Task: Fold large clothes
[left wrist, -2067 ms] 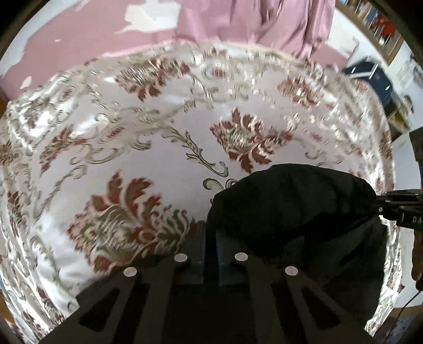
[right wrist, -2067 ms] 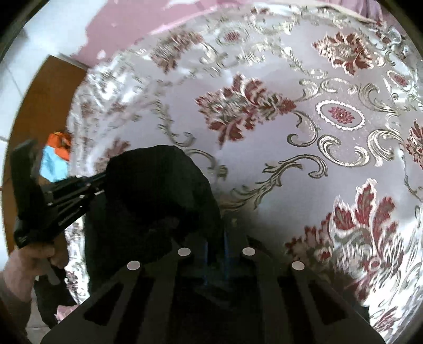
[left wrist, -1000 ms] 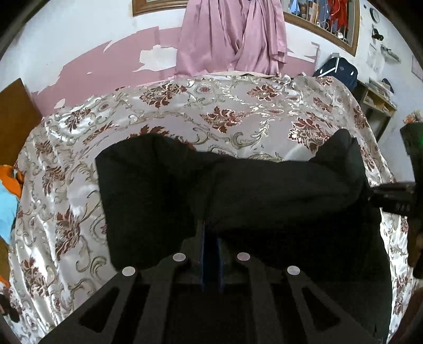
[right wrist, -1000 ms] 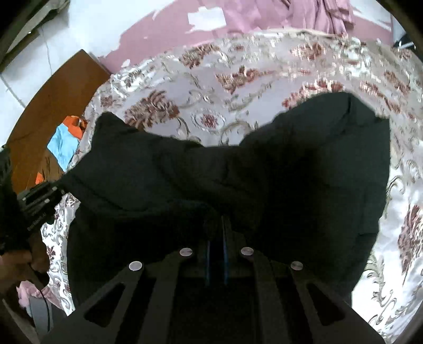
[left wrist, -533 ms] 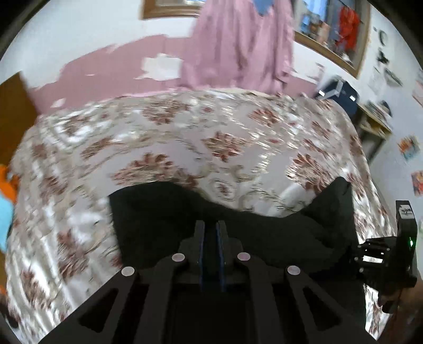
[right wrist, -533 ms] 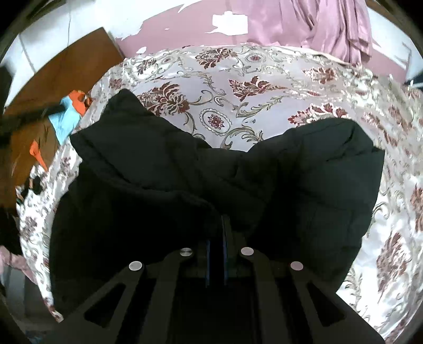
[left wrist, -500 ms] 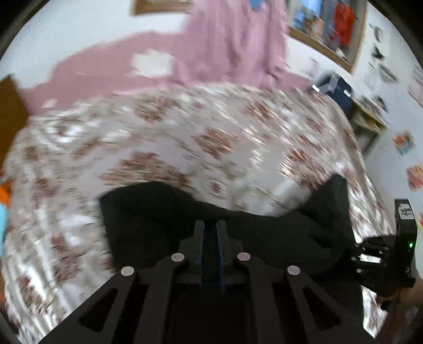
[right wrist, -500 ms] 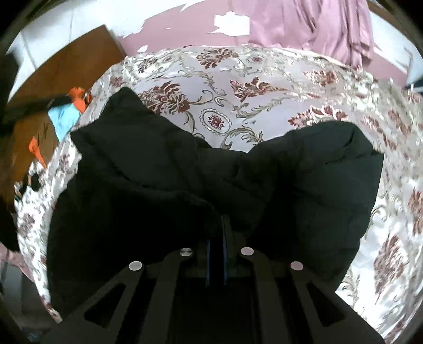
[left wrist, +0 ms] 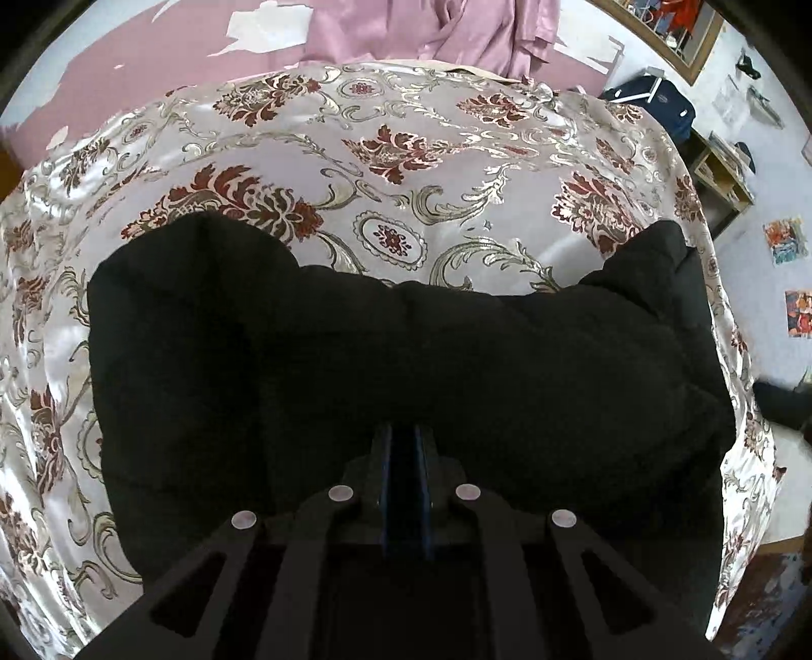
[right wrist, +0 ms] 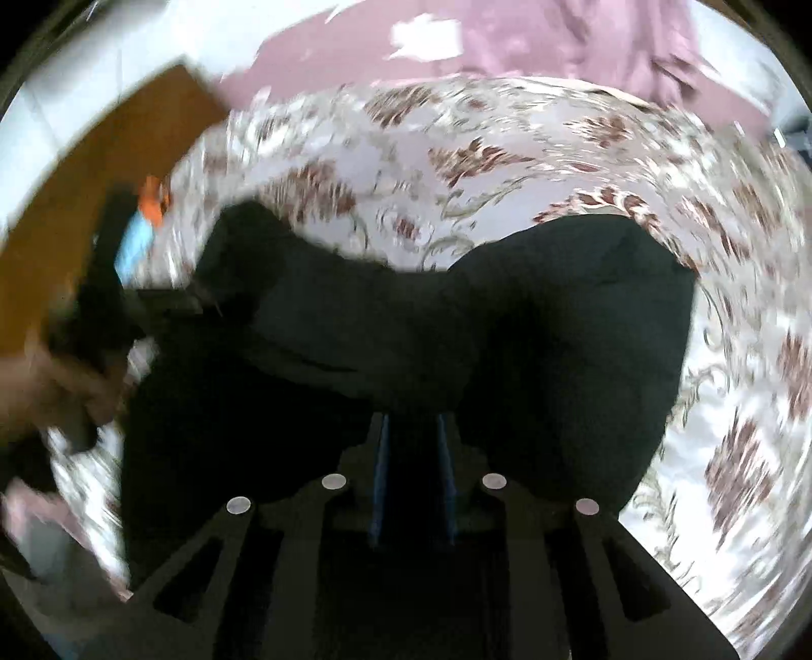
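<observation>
A large black garment (left wrist: 406, 345) lies bunched across the near part of a bed with a floral satin cover (left wrist: 406, 152). My left gripper (left wrist: 403, 436) points steeply down, shut on the garment's near edge. In the right wrist view the garment (right wrist: 558, 330) spreads left to right, and the left gripper (right wrist: 205, 302), in a hand (right wrist: 56, 381), pinches its left corner. My right gripper (right wrist: 412, 421) has its jaws opening: the blue pads (right wrist: 380, 457) stand apart with a gap. The cloth's edge lies at their tips and is not pressed. This view is motion-blurred.
Pink curtains (left wrist: 431, 30) hang behind the bed's far end. A dark blue bag (left wrist: 644, 96) and a low shelf (left wrist: 720, 167) stand off the right side. A brown wooden panel (right wrist: 76, 167) with orange and blue cloth (right wrist: 147, 213) is off the left side.
The left gripper has come down and tilted toward the bed, still holding the garment. The right gripper's pads, together before, have parted, and its view has blurred with motion.
</observation>
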